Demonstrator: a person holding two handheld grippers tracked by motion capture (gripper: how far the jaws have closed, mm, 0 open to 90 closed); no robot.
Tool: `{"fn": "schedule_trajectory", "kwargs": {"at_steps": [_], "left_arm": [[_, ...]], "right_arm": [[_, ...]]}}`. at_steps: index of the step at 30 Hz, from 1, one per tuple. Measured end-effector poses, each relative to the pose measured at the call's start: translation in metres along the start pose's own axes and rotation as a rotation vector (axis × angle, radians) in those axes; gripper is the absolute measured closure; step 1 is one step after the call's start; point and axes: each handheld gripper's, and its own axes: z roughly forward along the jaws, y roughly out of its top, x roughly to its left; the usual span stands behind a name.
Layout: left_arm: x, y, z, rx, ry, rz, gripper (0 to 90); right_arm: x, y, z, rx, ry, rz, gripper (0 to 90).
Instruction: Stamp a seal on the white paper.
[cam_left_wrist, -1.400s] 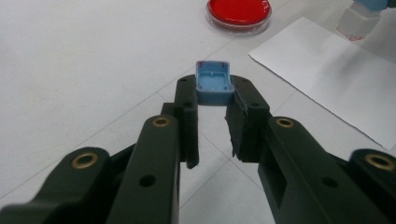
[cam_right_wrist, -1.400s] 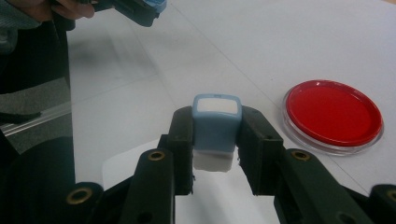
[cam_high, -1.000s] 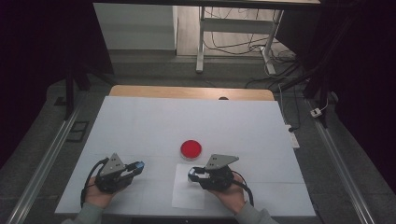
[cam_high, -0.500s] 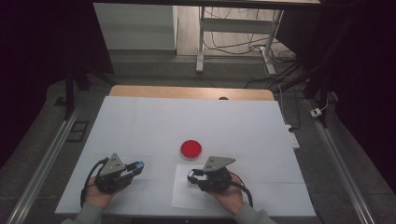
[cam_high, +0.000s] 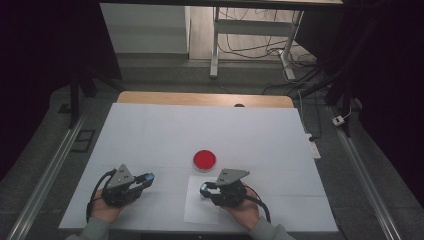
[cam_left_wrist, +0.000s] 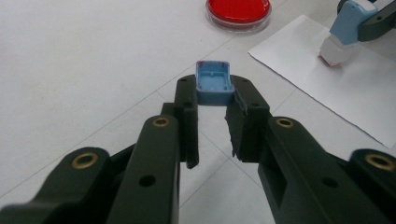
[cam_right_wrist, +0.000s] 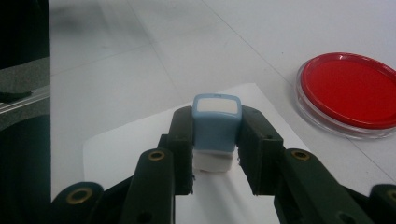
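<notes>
Holding: both grippers are clamped on parts of one blue stamp, above the near half of the white table (cam_high: 150, 130).
Left gripper (cam_high: 144, 178): clenched on the blue cap (cam_left_wrist: 214, 84); the jaw tips pinch the cap at its two sides.
Blue cap: small, rectangular, hollow side facing the left gripper view's camera; a trace of red at its far rim. In the high view it sits at the tip of the left gripper, near left of the table's middle.
Right gripper (cam_high: 206, 189): clenched on the stamp body (cam_right_wrist: 215, 125); the jaw pads press on its two blue sides.
Stamp body: blue casing with a white label panel on the end facing the camera and a white base below. In the left gripper view its white base (cam_left_wrist: 334, 52) points down at the paper, with a faint red tint at the bottom edge; whether it touches the sheet cannot be told.
Paper sheet (cam_high: 197, 212): white, flat on the table, near centre, under the right gripper.
Ink pad (cam_high: 204, 159): round, red, in a clear shallow dish; just beyond the far edge of the sheet, apart from both grippers.
Hands: left hand (cam_high: 102, 210) and right hand (cam_high: 245, 212) enter from the near edge, each wrapped around its gripper's body.
Spacing: the two grippers are near each other, tips pointing inward, not touching.
</notes>
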Motion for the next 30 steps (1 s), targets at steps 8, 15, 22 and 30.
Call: {"fn": "schedule_trajectory", "kwargs": {"at_steps": [8, 15, 22, 30], "left_arm": [[0.0001, 0.0000, -0.0003, 0.000, 0.001, 0.001, 74.2], [0.0002, -0.0001, -0.0003, 0.000, 0.001, 0.002, 74.2], [0.0000, -0.0001, 0.0000, 0.002, 0.000, 0.001, 74.2], [-0.0005, 0.0000, 0.0001, 0.002, 0.000, 0.001, 74.2]], "right_arm": [[0.0003, -0.0019, 0.0018, 0.007, 0.000, -0.006, 66.5], [0.0005, -0.0021, 0.0016, 0.010, -0.003, -0.010, 66.5], [0.0010, -0.0017, 0.0018, 0.017, -0.004, -0.009, 66.6], [0.0014, -0.0014, 0.0038, 0.040, -0.009, -0.010, 66.9]]}}
